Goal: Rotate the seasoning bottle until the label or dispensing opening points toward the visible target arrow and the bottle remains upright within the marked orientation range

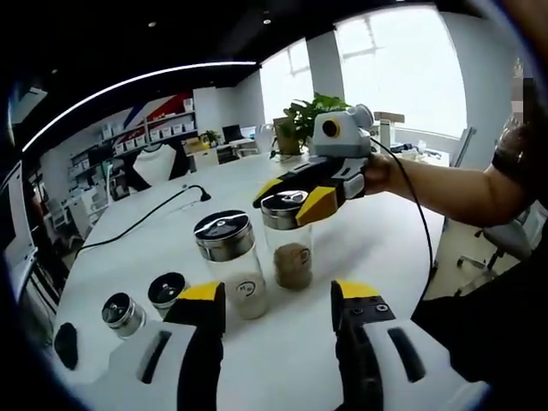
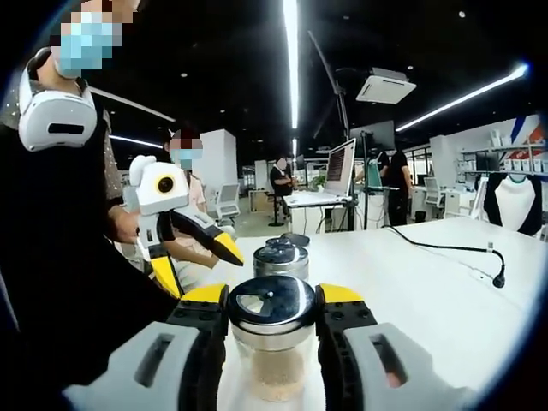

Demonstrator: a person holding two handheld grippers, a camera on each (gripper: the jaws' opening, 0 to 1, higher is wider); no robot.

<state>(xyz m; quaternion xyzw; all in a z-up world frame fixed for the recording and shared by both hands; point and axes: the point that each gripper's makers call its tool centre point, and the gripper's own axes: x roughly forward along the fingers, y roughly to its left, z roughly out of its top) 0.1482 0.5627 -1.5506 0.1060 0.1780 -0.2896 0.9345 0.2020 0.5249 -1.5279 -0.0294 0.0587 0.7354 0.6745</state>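
A glass seasoning bottle with brown powder and a steel lid stands upright on the white table. My right gripper reaches in from the right and is shut on its lid. In the right gripper view the same bottle sits clamped between the yellow-tipped jaws of my right gripper. A second bottle with white contents stands just left of it, seen behind it as. My left gripper hangs open in front of both bottles, touching neither; the left gripper also shows open at the left.
Two small steel-capped shakers stand at the left on the table. A black cable runs across the far side to a small black stand. A potted plant is at the far edge. People sit at desks behind.
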